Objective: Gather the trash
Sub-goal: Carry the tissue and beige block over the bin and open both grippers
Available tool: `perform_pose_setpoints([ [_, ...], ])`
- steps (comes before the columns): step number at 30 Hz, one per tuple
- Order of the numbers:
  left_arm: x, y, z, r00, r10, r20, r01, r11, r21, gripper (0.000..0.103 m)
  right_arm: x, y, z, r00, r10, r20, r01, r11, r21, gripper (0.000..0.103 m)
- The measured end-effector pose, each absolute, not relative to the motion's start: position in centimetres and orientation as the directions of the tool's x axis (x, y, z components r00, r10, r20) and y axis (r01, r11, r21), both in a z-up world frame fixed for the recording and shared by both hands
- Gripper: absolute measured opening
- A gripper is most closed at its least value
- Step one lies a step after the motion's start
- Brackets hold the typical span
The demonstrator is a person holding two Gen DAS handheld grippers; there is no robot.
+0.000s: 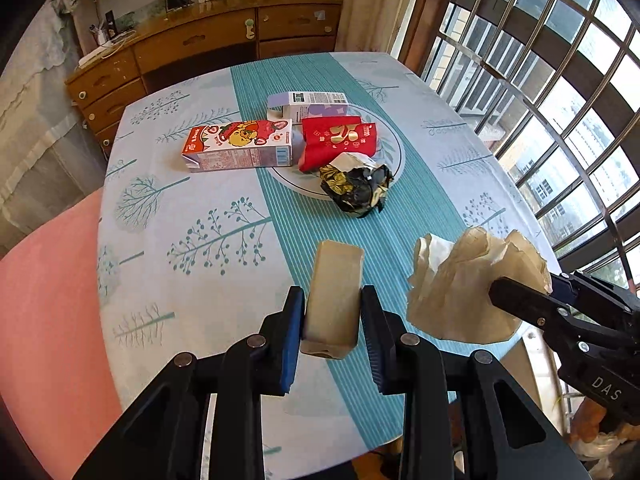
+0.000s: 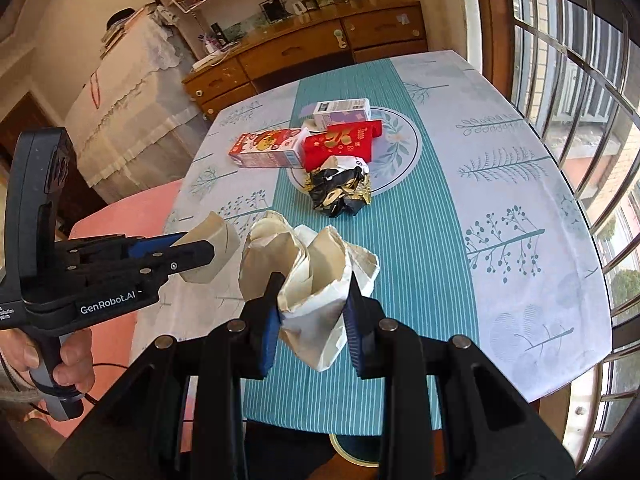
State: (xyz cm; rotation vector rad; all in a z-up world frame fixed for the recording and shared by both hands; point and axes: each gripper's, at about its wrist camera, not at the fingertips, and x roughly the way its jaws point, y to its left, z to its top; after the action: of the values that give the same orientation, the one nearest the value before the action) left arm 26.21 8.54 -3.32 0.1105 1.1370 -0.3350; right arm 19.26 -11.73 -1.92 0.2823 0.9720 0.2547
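My left gripper (image 1: 332, 308) is shut on a flattened beige cardboard tube (image 1: 334, 300) and holds it above the near part of the table. It shows at the left of the right wrist view (image 2: 208, 250). My right gripper (image 2: 312, 300) is shut on a crumpled beige-and-white paper bag (image 2: 308, 276), also held above the table; the bag shows at the right of the left wrist view (image 1: 472, 284). Farther off, a plate (image 1: 390, 152) carries a red packet (image 1: 340, 140), a white-and-purple carton (image 1: 312, 106) and a crumpled black-and-gold wrapper (image 1: 356, 186). A strawberry milk carton (image 1: 240, 144) lies at its left rim.
The table has a white tree-print cloth with a teal striped runner (image 2: 424, 216). A pink chair (image 1: 44, 312) stands at the left. A wooden sideboard (image 1: 200, 40) runs along the back wall. A barred window (image 1: 560, 80) is at the right.
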Motion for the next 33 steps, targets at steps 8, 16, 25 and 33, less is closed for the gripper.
perform_pose_setpoints([
  [8, 14.9, 4.8, -0.1, 0.450, -0.193, -0.872, 0.210, 0.972, -0.107, 0.025, 9.8, -14.8, 1.6, 0.552, 0.394, -0.735, -0.229, 0.919, 0.321, 0.025],
  [16, 4.8, 0.8, 1.4, 0.487, -0.187, -0.853, 0.160, 0.979, -0.124, 0.025, 1.2, -17.6, 2.0, 0.505, 0.444, -0.740, -0.328, 0.892, 0.311, 0.025],
  [25, -1.5, -1.2, -0.9, 0.392, -0.140, -0.909, 0.161, 0.984, -0.082, 0.025, -3.4, -19.7, -1.2, 0.440, 0.471, -0.765, -0.282, 0.881, 0.380, 0.025],
  [33, -2.3, -1.6, -8.4, 0.252, -0.141, -0.957, 0.168, 0.981, -0.100, 0.025, -4.2, -19.5, -9.5, 0.348, 0.417, -0.840, -0.167, 0.909, 0.382, 0.025],
])
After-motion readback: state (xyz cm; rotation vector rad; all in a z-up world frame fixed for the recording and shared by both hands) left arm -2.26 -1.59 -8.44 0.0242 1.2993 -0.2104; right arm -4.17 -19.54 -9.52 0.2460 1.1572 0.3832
